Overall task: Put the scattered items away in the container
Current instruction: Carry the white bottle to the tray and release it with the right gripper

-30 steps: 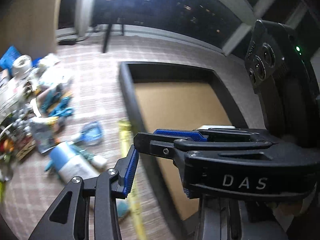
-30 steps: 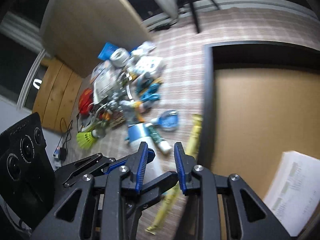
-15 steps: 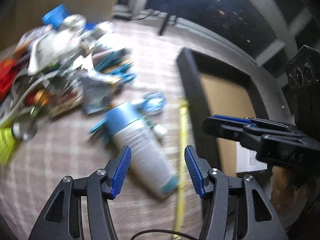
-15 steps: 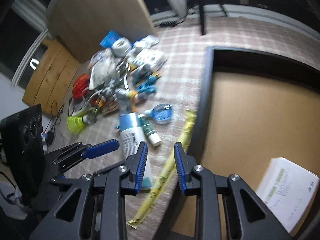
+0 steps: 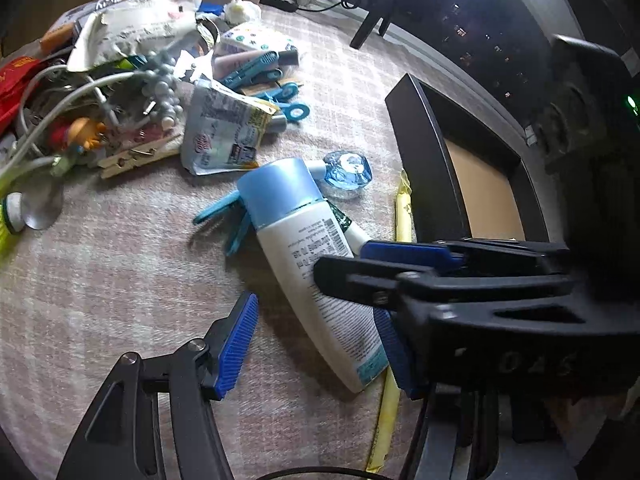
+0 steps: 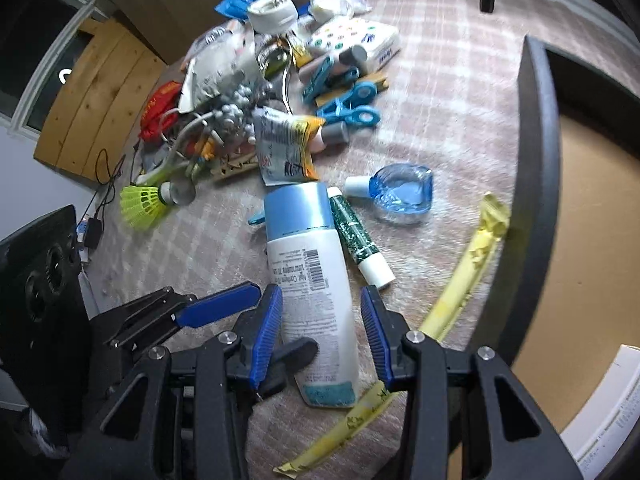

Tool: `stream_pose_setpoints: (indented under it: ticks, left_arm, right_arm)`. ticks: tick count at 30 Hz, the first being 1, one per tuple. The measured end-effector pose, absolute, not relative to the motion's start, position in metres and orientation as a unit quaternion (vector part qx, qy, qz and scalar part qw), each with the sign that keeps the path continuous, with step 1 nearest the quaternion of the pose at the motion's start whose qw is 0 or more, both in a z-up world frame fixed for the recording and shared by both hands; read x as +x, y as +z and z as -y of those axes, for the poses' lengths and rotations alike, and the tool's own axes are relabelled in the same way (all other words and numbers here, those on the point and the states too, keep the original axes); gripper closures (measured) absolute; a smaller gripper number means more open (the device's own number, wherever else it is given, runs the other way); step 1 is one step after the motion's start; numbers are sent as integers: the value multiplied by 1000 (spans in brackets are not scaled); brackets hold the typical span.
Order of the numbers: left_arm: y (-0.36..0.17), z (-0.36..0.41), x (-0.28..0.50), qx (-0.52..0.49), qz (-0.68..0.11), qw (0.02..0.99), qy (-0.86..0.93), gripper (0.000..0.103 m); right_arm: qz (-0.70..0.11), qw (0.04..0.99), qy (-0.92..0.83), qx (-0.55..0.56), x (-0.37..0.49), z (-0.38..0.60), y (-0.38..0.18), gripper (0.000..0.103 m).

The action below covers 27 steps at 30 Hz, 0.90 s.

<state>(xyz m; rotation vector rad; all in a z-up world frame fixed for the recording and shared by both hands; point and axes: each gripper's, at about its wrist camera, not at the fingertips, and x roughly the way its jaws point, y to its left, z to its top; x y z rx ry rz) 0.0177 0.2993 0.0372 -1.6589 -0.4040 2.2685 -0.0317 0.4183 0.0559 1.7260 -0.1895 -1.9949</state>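
While a heap of clutter [image 6: 248, 92] fills the upper left of the right wrist view, with a yellow-green shuttlecock [image 6: 144, 202] lying at its lower left edge, the white bottle [image 6: 316, 304] with a pale blue cap lies flat on the checked cloth [image 6: 440, 92] at the lower centre, cap toward the heap. The right gripper [image 6: 320, 332] straddles the bottle's lower body; its jaws have just been opening and now stand spread on either side of the bottle, pads not pressing it. In the left wrist view the left gripper [image 5: 316, 344] brackets the same bottle [image 5: 316, 280] from the lower centre, its jaws also having just been opening, parted with the bottle's tail end between them and a clear gap at the left pad. Just right of the bottle lies a green-patterned tube [image 6: 358, 240], above it a blue glass bottle [image 6: 400, 192], and further right a long yellow wrapper [image 6: 460, 284] running along the dark container [image 6: 536, 184], whose wall rises at the right with white paper [image 6: 604, 412] inside at lower right.
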Motion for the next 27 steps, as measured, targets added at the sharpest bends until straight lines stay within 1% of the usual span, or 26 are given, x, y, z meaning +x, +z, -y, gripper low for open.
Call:
stream_pose_setpoints:
  ticks: [4,6,14,21,27]
  left_arm:
    - [33,-304,15,-575,143,156,791,45]
    - [33,-307,15,-572,135,157,794,49]
    - [41,-308,18,-566,132,162,797,51]
    - [68,-324,12,-552,112,177,808,51]
    - [95,-362,5,-536,85,209,814,51]
  right_arm:
    - [78,251,-719,643,-35,-411,46,59]
    - [79,252,-717,645,-36,-405,43,58]
    - [92,245,-722,641,-34,-404,42,60]
    - [98,242,-738,622,-32,-417,68,60]
    - [104,223,-762,599,-31,-449,98,60]
